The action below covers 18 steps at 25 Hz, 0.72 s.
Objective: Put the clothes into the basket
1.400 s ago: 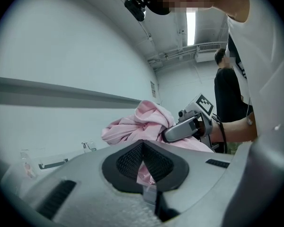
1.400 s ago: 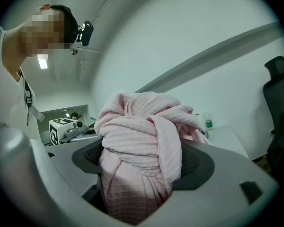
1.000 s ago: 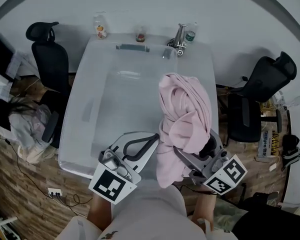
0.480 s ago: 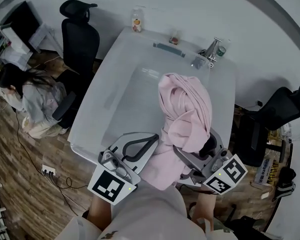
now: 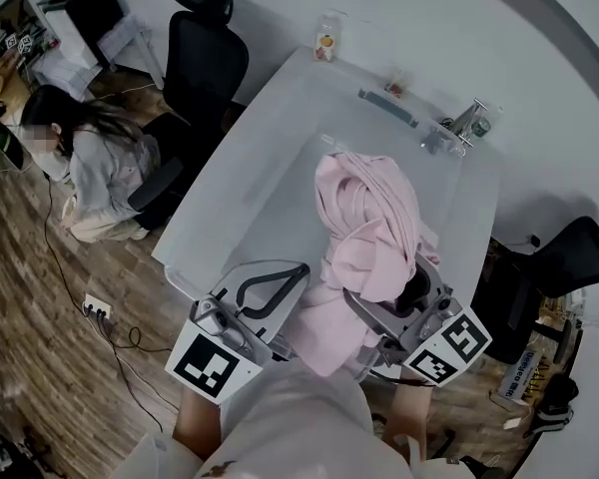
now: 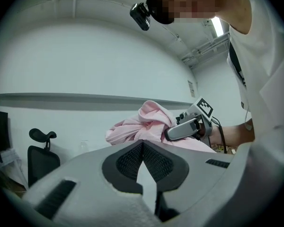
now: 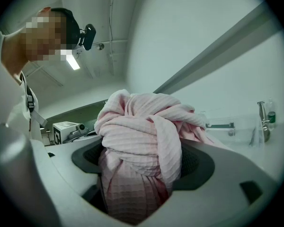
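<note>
1. Nearest first: your left gripper [image 5: 298, 270] has its jaws pressed together on nothing. It hovers at the near edge of the basket [image 5: 215, 203], just left of the load.
2. Your right gripper [image 5: 397, 292] is spread wide and clamped on the pink garment [image 5: 364, 218]. The pads bite the twisted waist of the bundle, a knotted lump stands above the jaws and a tail hangs below.
3. Handling, as I judge it: waffle-knit cloth, soft, light and floppy, not fragile. It won't slip out, but loose ends can snag on the rim or on the jaws at release. Keep hold at the dense twisted middle, not a loose edge, and open fully so the cloth drops free.
4. Position: in the head view the bundle sits over the near right part of the basket and is not yet inside it. The basket looks empty.
5. Far end: a tap [image 5: 467, 120] and a small bottle [image 5: 326, 40] stand beyond the far rim.
6. Versus a second ago, the grip and bundle shape are unchanged. The whole scene has swung: the basket now lies diagonally, the black chair [image 5: 208, 48] has moved toward top centre, and the seated person [image 5: 95, 173] is much more in view at left.
</note>
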Each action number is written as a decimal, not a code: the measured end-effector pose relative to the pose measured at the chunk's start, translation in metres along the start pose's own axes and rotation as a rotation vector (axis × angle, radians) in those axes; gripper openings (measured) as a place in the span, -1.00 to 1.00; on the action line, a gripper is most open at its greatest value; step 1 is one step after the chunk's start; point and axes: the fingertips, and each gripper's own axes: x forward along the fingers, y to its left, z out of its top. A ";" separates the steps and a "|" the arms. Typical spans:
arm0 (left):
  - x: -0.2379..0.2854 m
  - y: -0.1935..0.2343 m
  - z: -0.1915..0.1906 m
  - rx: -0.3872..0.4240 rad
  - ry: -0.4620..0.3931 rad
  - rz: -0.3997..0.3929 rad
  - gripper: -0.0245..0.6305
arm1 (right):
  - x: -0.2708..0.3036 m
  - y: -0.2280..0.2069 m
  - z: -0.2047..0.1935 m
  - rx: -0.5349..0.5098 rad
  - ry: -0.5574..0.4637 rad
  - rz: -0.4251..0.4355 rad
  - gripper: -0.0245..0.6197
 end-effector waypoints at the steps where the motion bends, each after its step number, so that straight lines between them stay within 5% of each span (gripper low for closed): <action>1: -0.004 0.003 -0.002 -0.012 0.004 0.011 -0.91 | 0.005 0.002 -0.002 0.001 0.009 0.013 0.32; 18: -0.049 0.034 -0.032 -0.079 0.046 0.153 -0.91 | 0.081 0.027 -0.060 0.020 0.210 0.157 0.33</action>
